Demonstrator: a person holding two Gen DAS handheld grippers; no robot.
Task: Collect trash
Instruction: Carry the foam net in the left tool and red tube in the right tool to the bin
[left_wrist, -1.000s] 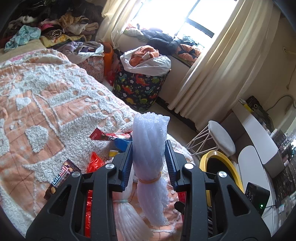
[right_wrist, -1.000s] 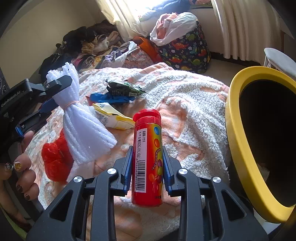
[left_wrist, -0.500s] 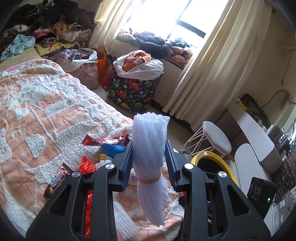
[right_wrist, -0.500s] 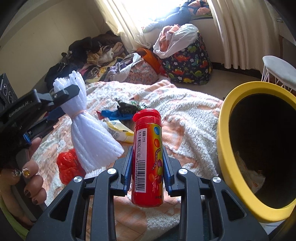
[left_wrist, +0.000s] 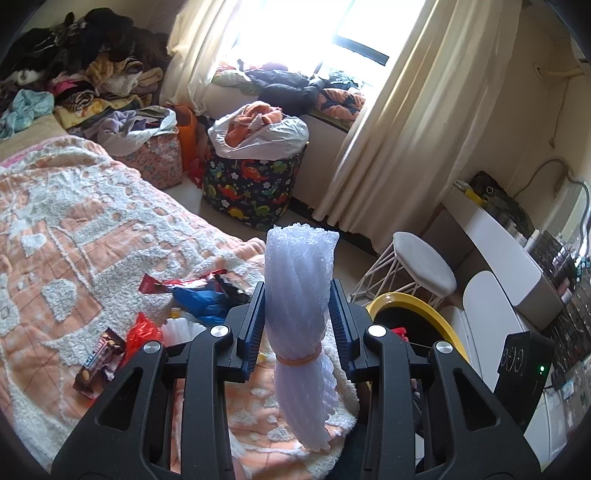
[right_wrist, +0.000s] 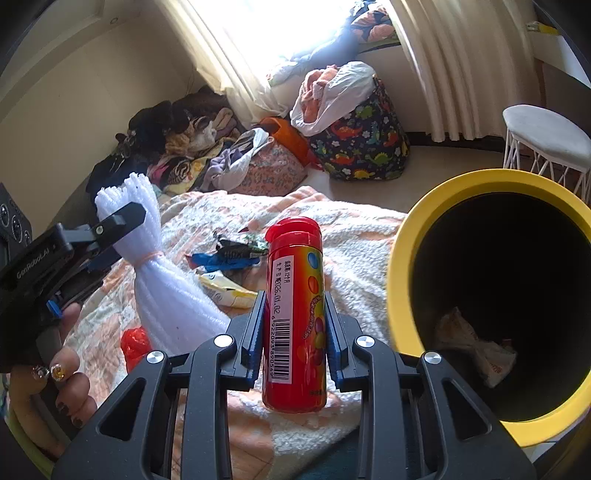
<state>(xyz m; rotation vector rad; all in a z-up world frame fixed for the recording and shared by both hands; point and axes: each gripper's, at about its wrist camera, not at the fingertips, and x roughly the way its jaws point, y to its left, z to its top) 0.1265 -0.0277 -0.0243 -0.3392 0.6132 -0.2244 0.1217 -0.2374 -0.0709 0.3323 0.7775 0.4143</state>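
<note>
Some crumpled paper already lies in the yellow-rimmed bin (right_wrist: 402, 280) while several wrappers (left_wrist: 207, 295) remain on the bed (left_wrist: 74, 206), and both hands angle downward beside it, the left gripper (left_wrist: 297, 314) pinching a white foam net bundle (left_wrist: 299, 295), the right gripper (right_wrist: 293, 325) pinching a red candy tube (right_wrist: 295, 295).

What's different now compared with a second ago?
Both grippers have lifted off the bed and the yellow bin looms nearer. Grips unchanged: left gripper holds the foam net, right gripper the red tube. The wrappers lie untouched.
</note>
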